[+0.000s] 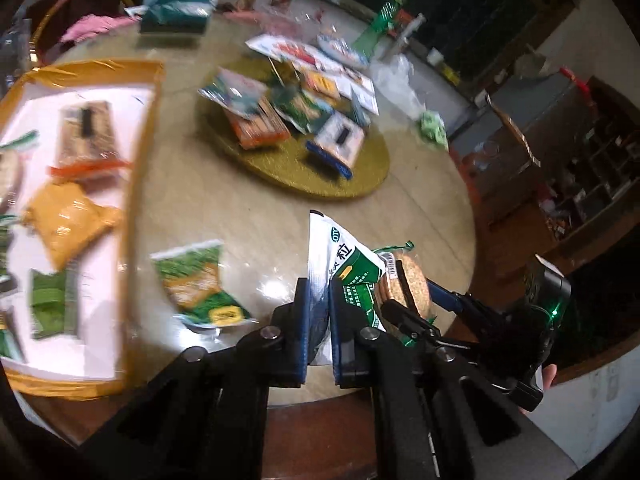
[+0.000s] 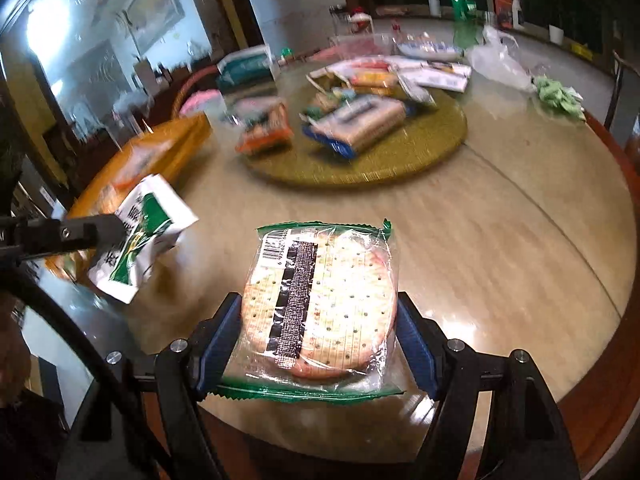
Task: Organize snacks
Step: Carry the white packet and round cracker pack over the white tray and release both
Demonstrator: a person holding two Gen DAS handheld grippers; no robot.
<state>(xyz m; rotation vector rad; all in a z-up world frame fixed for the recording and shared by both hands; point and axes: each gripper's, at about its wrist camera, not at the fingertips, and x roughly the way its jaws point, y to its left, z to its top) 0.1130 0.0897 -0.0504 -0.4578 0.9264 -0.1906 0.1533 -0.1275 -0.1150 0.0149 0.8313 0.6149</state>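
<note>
I have two snacks in hand. The white-and-green sachet point(image 1: 340, 264) is pinched by its lower edge in my left tool point(image 1: 318, 332), whose pads are drawn narrow on the wrapper, and it hangs above the desk point(image 1: 248, 216) with most of its body free. The round cracker pack point(image 2: 320, 304) sits between the pads of my right tool point(image 2: 320, 340), which stands fairly wide because the pack itself is wide; both pads look pressed to its sides, and it is lifted clear of the desk near the front edge.

To my left lies the orange-rimmed tray point(image 1: 136, 184), already carrying an orange pouch point(image 1: 68, 224), a green packet point(image 1: 52, 300) and a brown bar point(image 1: 86, 132). A green-and-yellow packet point(image 1: 200, 284) lies on the desk just beside the tray, not yet inside. Farther off, the round gold mat point(image 1: 288, 160) holds a heap of unsorted packets.

I judge the step in hand to be carrying the sachet over to the tray. To do it well I would keep the pinch firm, since it grips only the edge and the sachet can swing; bring it over a bare white patch, lower it until it nearly rests, then release. The right tool should hold level and not squeeze harder, as the crackers could crack.
</note>
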